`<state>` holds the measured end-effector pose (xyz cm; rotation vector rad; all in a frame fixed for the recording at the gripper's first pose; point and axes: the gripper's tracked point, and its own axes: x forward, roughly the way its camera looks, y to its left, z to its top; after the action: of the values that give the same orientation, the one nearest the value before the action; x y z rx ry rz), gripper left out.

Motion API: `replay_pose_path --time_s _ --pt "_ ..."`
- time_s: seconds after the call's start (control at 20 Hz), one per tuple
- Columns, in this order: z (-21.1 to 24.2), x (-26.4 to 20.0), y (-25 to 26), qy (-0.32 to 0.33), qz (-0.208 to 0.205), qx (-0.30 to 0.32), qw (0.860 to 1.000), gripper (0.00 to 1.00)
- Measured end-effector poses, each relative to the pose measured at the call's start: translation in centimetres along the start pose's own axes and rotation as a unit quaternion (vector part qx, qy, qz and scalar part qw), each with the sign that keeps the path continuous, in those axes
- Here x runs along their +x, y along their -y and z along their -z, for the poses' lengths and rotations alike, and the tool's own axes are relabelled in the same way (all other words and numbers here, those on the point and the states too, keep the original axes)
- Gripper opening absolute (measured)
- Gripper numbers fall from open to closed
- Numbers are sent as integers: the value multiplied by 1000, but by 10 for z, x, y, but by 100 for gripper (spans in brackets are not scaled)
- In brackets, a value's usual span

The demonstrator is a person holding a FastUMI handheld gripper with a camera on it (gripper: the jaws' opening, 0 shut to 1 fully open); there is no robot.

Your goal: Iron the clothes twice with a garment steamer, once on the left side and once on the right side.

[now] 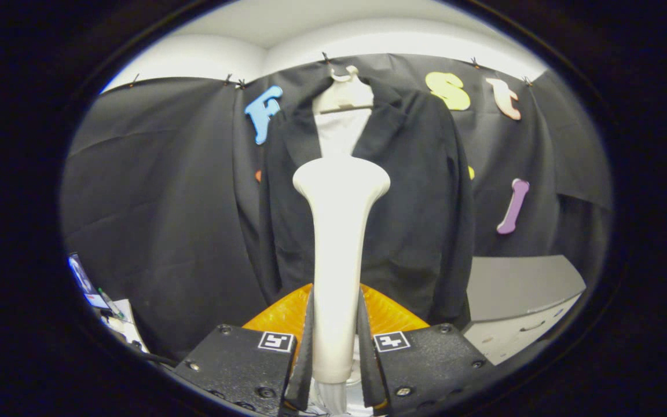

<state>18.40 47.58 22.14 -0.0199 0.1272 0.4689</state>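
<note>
The gripper (336, 347) clamps both fingers (304, 347) on the handle of the garment steamer (338, 243), holding it upright so its head faces the dark jacket (420, 220) hanging beyond on a hanger (345, 95) (a cabinet (519, 301) stands beside).

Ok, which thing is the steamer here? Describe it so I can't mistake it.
Start at the black jacket hanging from a white hanger on the booth wall. In front of it stands the garment steamer, its handle clamped by the gripper. It is the only cream, flare-headed wand against dark cloth.
</note>
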Motion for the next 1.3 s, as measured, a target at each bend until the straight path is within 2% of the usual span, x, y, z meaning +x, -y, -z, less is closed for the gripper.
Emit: replay_pose_path --time_s 0.3,0.6,0.95,1.3 --pt "-66 20 -71 45 -28 -37 998 37" --pt "-101 61 -116 63 -32 -77 995 37" --pt "-92 110 -111 47 -2 -101 994 37" --pt "-62 120 -98 19 -2 -98 995 37"
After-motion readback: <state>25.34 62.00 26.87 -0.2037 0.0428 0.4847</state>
